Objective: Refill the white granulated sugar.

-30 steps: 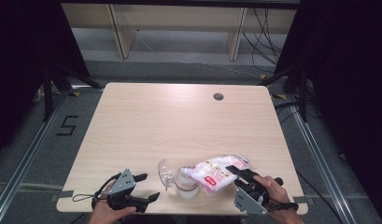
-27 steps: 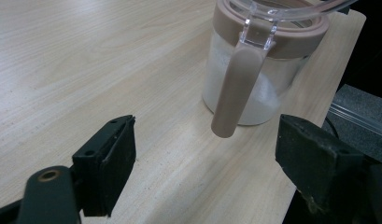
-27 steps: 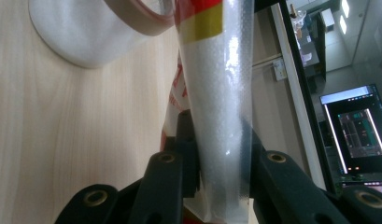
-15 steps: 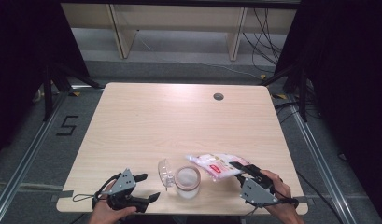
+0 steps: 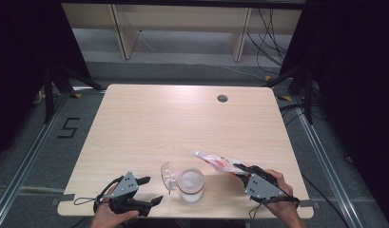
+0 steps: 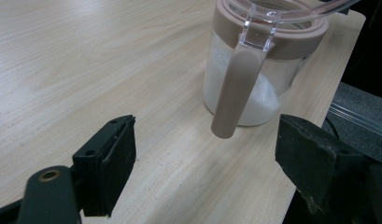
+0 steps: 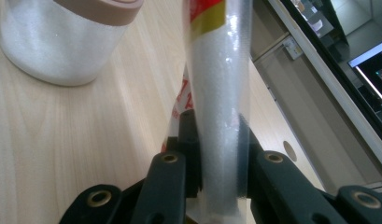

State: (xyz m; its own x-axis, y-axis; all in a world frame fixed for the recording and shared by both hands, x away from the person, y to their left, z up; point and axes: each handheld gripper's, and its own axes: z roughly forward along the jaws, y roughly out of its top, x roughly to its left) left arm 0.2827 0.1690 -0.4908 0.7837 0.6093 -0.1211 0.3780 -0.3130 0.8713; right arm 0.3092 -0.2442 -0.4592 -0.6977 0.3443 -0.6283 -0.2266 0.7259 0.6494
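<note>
Right tongs [image 5: 243,172] pinch the sugar pouch [image 5: 216,160] at its lower end, lifted beside the open jar [image 5: 189,183] near the surface's front edge. Pouch looks soft, slippery, contents shift: grip the seam. Left tongs [image 5: 151,190] wide open, empty.

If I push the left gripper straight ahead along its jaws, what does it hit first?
Probably the jar: the open left gripper points at it, and the brown clasp hanging down its side sits nearest, between the jaws' lines. Depth is uncertain.
</note>
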